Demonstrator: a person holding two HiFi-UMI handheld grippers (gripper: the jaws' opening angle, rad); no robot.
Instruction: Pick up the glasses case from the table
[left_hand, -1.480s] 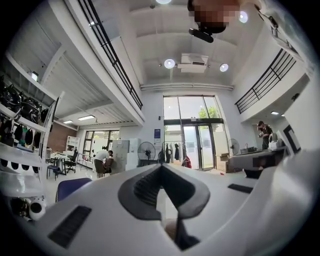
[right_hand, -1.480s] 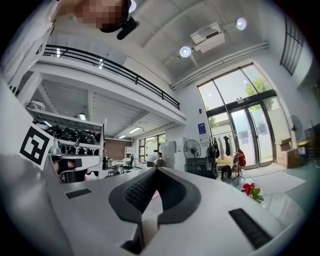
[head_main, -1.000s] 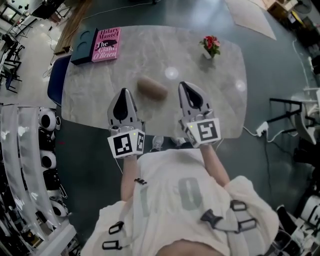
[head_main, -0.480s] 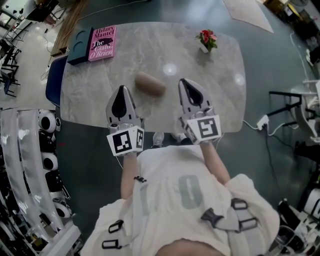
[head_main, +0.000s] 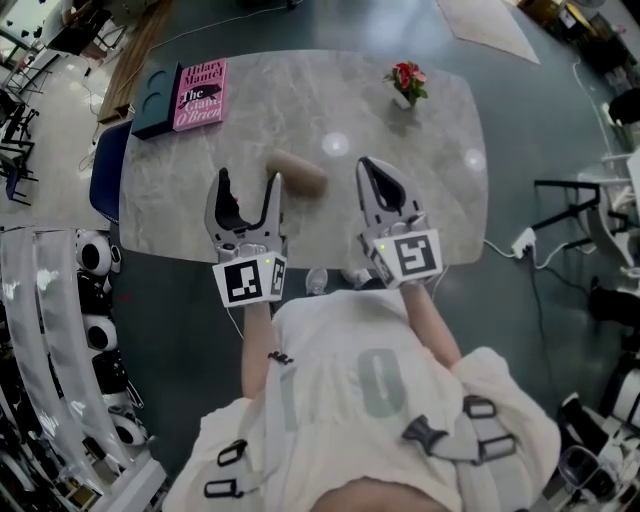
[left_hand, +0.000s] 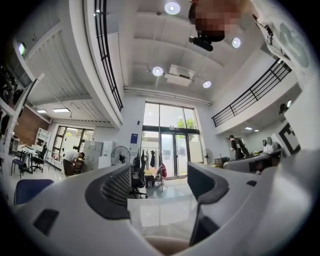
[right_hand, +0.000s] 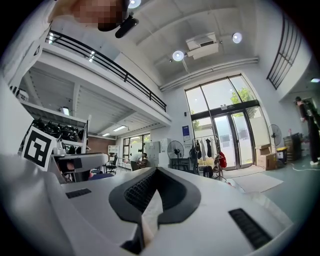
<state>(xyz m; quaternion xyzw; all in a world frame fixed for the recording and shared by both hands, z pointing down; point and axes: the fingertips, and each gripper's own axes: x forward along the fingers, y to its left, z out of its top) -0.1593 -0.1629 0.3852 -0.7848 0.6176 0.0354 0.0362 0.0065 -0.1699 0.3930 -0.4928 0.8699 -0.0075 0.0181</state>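
The glasses case (head_main: 300, 172), a brown rounded oblong, lies on the marble table (head_main: 430, 190) near its front middle. My left gripper (head_main: 247, 185) hovers at the case's left end with its jaws opening. Its right fingertip overlaps that end in the head view, and nothing is pressed between the pads. In the left gripper view the left gripper (left_hand: 160, 192) shows a wide gap, with a tan rounded edge low between the jaws. My right gripper (head_main: 368, 170) stays shut and empty to the right of the case. In the right gripper view the right gripper (right_hand: 150, 200) has its pads meeting.
A pink book (head_main: 198, 95) and a dark blue case (head_main: 157, 100) lie at the table's far left corner. A small vase of red flowers (head_main: 405, 85) stands far right. A blue chair (head_main: 105, 165) sits off the left edge.
The left gripper's jaws, shut in both earlier frames, now stand apart. Both hands have stayed about where they were, and the case has not moved.
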